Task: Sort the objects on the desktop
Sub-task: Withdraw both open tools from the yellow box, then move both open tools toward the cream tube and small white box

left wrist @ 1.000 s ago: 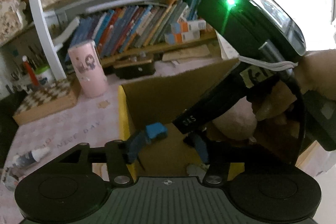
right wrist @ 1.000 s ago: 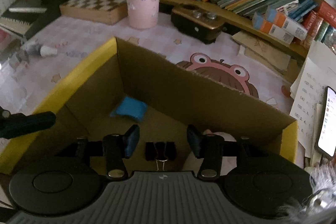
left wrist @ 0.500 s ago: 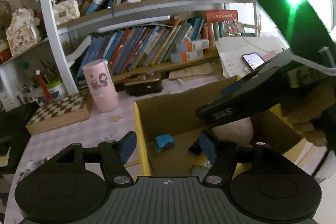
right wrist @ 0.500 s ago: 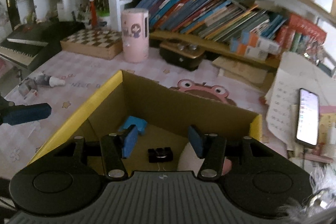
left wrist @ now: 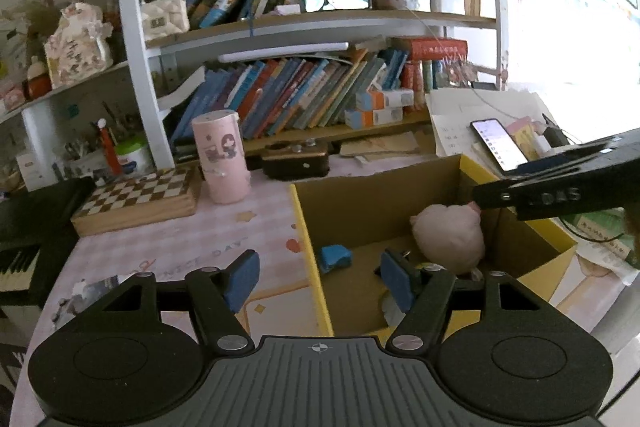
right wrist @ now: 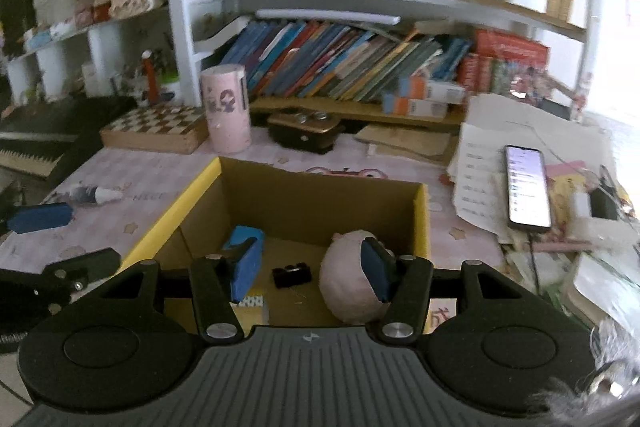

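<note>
Inside the cardboard box (right wrist: pixel 420 211), on its floor: a pink plush toy (right wrist: pixel 348 287), a black binder clip (right wrist: pixel 292 275) and a blue block (right wrist: pixel 240 237).

In the right wrist view, right gripper (right wrist: pixel 308 269) over the box, fingers spread apart, gripping nothing. Clip right between the two blue fingertips, far below, not touched. Plush at 3 o'clock of the clip, partly behind the right fingertip. Block at 10 o'clock, behind the left fingertip.

In the left wrist view, left gripper (left wrist: pixel 320 279) loose too, holding nothing, box wall between its fingertips. Block (left wrist: pixel 335 258) at 1 o'clock, plush (left wrist: pixel 448 239) at 2 o'clock.

Plush round, soft, pale pink. Clip small and dark. Block bright blue.
</note>
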A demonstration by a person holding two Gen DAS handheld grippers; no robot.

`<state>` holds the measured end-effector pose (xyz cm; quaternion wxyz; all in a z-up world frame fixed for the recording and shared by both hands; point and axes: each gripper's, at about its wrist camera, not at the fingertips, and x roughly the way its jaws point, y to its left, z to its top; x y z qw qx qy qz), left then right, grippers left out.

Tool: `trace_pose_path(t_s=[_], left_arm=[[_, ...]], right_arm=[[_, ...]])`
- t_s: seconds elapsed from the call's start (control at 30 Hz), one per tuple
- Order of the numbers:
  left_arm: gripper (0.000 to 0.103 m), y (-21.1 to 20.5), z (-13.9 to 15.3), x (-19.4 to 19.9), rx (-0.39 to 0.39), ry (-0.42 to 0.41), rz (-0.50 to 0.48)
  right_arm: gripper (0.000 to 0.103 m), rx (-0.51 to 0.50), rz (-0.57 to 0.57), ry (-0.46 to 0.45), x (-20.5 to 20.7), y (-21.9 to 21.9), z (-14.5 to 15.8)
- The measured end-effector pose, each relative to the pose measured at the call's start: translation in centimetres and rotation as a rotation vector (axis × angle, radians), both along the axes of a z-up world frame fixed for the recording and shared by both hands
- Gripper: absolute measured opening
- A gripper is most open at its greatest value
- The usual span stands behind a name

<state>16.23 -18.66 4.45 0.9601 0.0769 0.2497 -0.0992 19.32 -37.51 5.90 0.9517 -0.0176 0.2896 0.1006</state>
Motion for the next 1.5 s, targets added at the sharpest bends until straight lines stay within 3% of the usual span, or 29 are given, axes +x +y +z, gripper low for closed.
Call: trace_pose_path(t_s=[0.23,0.8,1.5], left_arm=[[0.075,1.4,-0.5,-2.0,0.011,-0.006,0.007],[0.076,4.8,-3.2,-6.1,0.016,0.056,-0.010],[0.083,10.7,-5.7,-10.5,0.054,0.133,-0.077]], right_arm=[[0.056,0.029,-0.101,-0.038,-3.8,0.2,-0.5],[0.056,0.061,-0.287,0.025,-11.1,5.3,-5.0],[0.062,0.021,-0.278,0.127,-16.6,14.2,-7.9]])
